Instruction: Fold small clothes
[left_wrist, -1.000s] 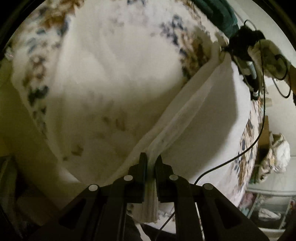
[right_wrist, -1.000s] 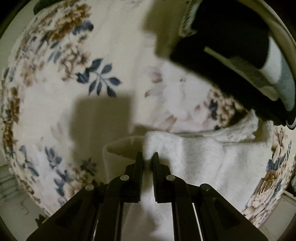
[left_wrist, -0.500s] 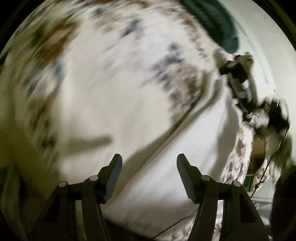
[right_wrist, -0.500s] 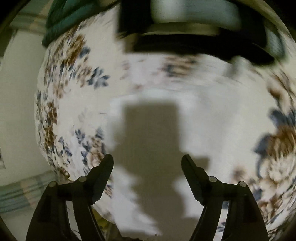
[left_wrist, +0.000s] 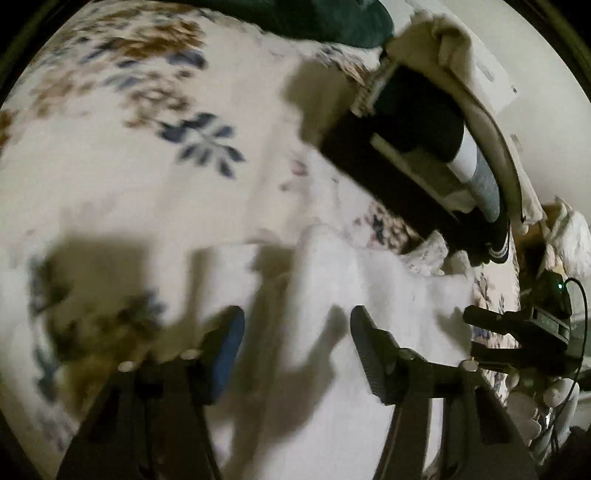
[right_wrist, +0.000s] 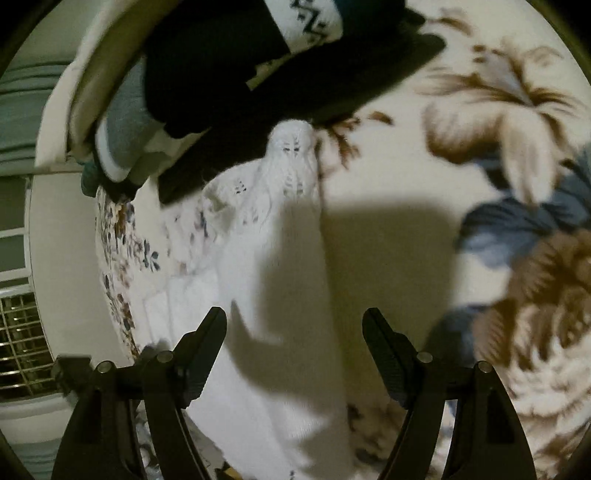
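Observation:
A white knit garment (right_wrist: 288, 258) lies flat on the floral bedspread (right_wrist: 480, 147), its lacy end touching a stack of dark folded clothes (right_wrist: 258, 74). It also shows in the left wrist view (left_wrist: 369, 295). My right gripper (right_wrist: 293, 343) is open and empty, hovering over the garment's near part. My left gripper (left_wrist: 295, 343) is open and empty above the garment's edge. The right gripper (left_wrist: 517, 336) also shows at the right of the left wrist view.
The stack of dark folded clothes (left_wrist: 424, 147) with a grey-and-white piece lies at the bed's far side. A green cloth (left_wrist: 314, 18) lies beyond it. A wire rack (right_wrist: 18, 332) stands beside the bed edge at left.
Both grippers let go of the white garment and opened. It now lies on the bedspread. Both grippers have turned and moved to a new view over it.

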